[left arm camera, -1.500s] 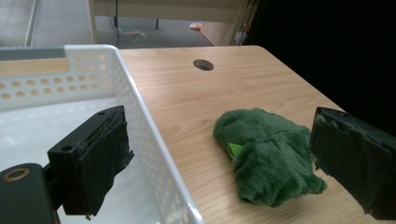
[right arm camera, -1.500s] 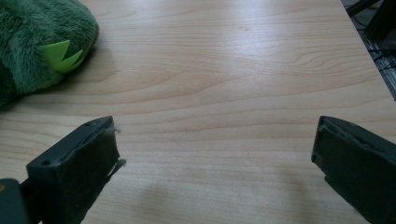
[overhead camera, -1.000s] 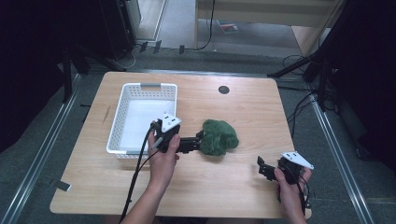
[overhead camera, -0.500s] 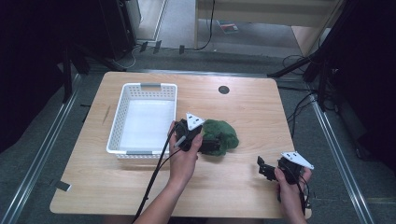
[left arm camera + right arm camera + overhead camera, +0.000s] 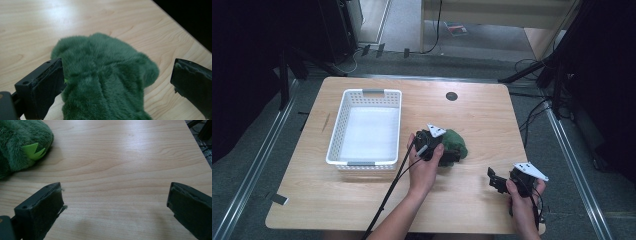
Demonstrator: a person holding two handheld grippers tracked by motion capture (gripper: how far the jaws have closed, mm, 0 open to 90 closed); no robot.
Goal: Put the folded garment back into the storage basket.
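A green plush toy (image 5: 458,142) lies on the wooden table (image 5: 477,115), right of the basket. My left gripper (image 5: 451,153) is at the toy's near left side, held in a hand. In the left gripper view its jaws stand wide open (image 5: 117,65) with the plush toy (image 5: 105,75) between them, and the left jaw touches the fur. My right gripper (image 5: 493,181) rests near the table's front right, open. Its own view shows bare wood between the jaws (image 5: 114,187) and the toy (image 5: 22,142), with a light green spike, at the top left.
A white plastic basket (image 5: 339,131) stands empty at the table's left half. A small dark round hole (image 5: 451,96) is set into the tabletop at the back. A black cable (image 5: 389,195) trails from the left gripper toward the front edge.
My left gripper has moved right from beside the basket onto the plush toy, so its open jaws now straddle it. The toy and the right gripper have stayed put.
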